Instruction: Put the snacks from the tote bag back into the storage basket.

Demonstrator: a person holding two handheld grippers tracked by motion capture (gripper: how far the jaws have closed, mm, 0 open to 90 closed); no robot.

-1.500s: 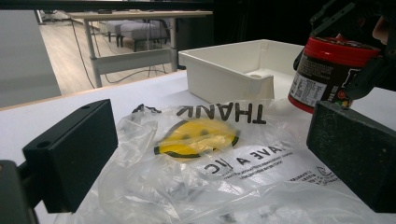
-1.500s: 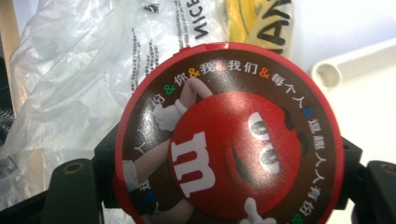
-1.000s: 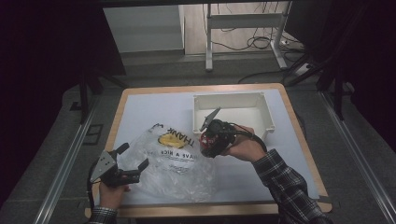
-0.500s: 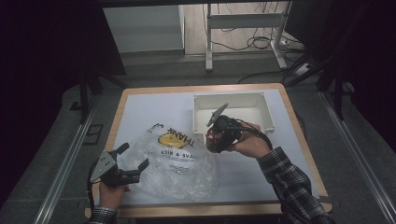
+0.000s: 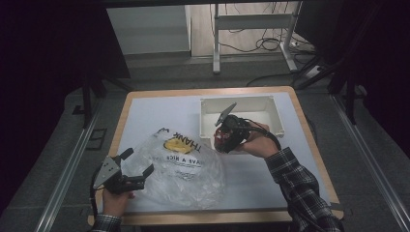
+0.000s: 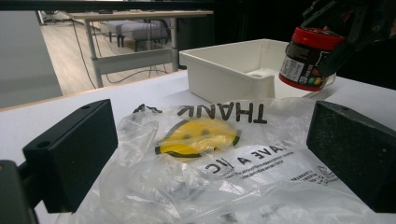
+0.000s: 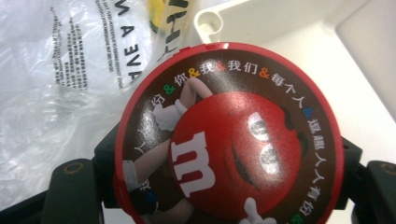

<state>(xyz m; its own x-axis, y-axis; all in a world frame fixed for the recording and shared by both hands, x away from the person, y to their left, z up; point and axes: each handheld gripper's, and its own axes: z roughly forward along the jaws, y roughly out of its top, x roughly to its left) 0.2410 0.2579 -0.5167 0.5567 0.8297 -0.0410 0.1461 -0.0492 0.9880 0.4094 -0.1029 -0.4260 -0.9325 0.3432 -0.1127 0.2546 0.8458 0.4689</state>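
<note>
A round red candy tub [image 7: 229,135] with a cartoon lid sits clamped between the jaws of my right gripper [image 7: 229,161], which is shut on it. Seen from above, the tub [image 5: 222,139] hangs at the front left corner of the white tray [image 5: 241,100], with my right gripper [image 5: 226,135] tilted over it. A crumpled clear plastic bag [image 5: 186,169] with a yellow smiley and black print lies on the table's front left. My left gripper [image 5: 139,162] stands open at the bag's left edge. The bag [image 6: 210,154] spreads between and beyond its jaws, which do not press on it.
The white tray [image 6: 224,60] looks empty inside and stands at the back right of the white tabletop [image 5: 159,113]. A wooden rim [image 5: 309,140] runs round the table. Behind it are a desk frame and cables on the floor.
My right gripper has carried the candy tub a little away from the bag, toward the white tray. The left gripper and the bag have stayed put.
</note>
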